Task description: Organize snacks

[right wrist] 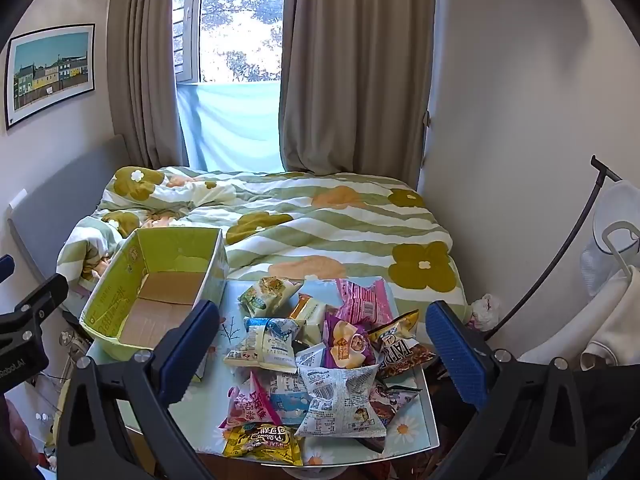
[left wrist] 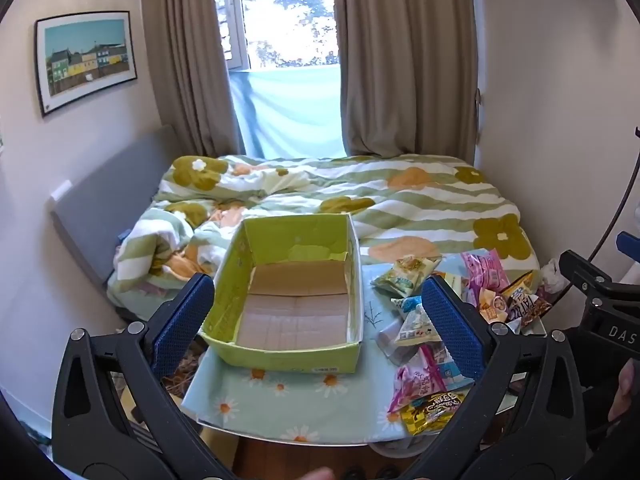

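Both grippers poised, jaws wide and empty, over a bench of unsorted snacks

The left gripper [left wrist: 318,316] frames the empty green box [left wrist: 292,300]; the right gripper [right wrist: 322,344] hangs above the heap of snack packets [right wrist: 320,364] lying beside the box on the bench [right wrist: 408,432]; sorting looks not yet begun; the next move likely calls for lowering onto one packet and closing on it.
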